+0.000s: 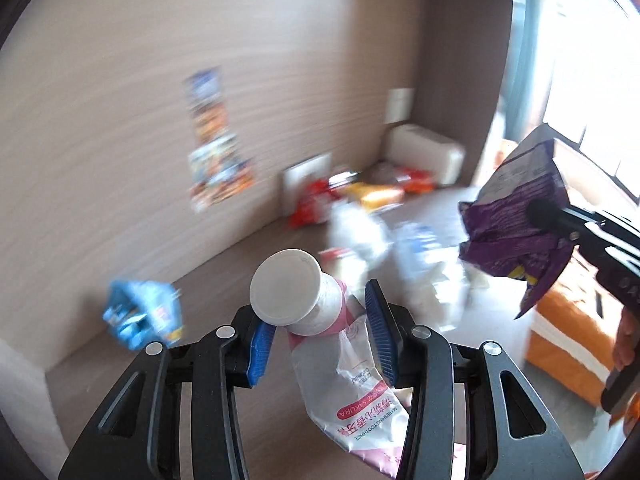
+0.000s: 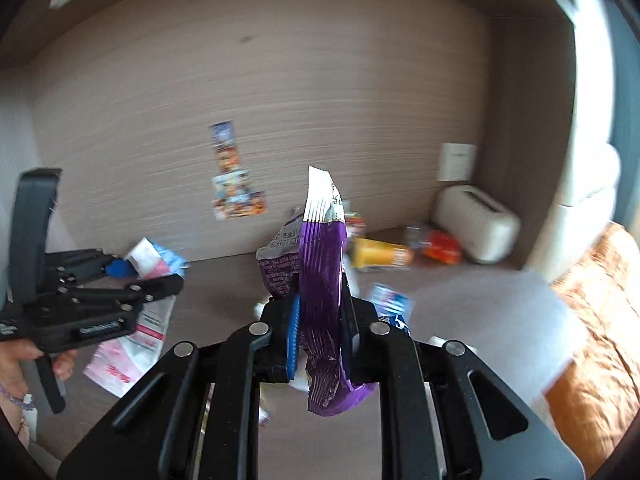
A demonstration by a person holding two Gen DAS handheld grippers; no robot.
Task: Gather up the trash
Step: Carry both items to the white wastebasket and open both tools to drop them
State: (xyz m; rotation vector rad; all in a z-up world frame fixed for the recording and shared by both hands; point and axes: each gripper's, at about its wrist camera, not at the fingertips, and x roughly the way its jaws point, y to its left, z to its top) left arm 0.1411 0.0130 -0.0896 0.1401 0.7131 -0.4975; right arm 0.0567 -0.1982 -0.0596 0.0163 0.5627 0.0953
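Observation:
My left gripper [image 1: 320, 320] is shut on a squeezed pink-and-white toothpaste tube [image 1: 344, 380], gripping it just below its wide white cap [image 1: 286, 286]. The tube hangs lifted above the brown tabletop [image 1: 224, 264]. My right gripper [image 2: 320, 320] is shut on a crumpled purple snack bag [image 2: 322, 268], whose silver top edge stands upright above the fingers. The left wrist view shows that bag [image 1: 516, 216] and the right gripper [image 1: 538, 212] raised at the right. In the right wrist view the left gripper [image 2: 132, 276] is at the left with the tube [image 2: 124, 360] dangling from it.
More litter lies on the tabletop: a blue wrapper [image 1: 140, 316], clear plastic [image 1: 360, 232], and red and yellow packs [image 2: 380, 256]. A white toaster [image 2: 476, 224] stands in the back right corner. An orange cloth [image 2: 600, 320] lies to the right. A wood-grain wall with stickers [image 2: 236, 184] closes the back.

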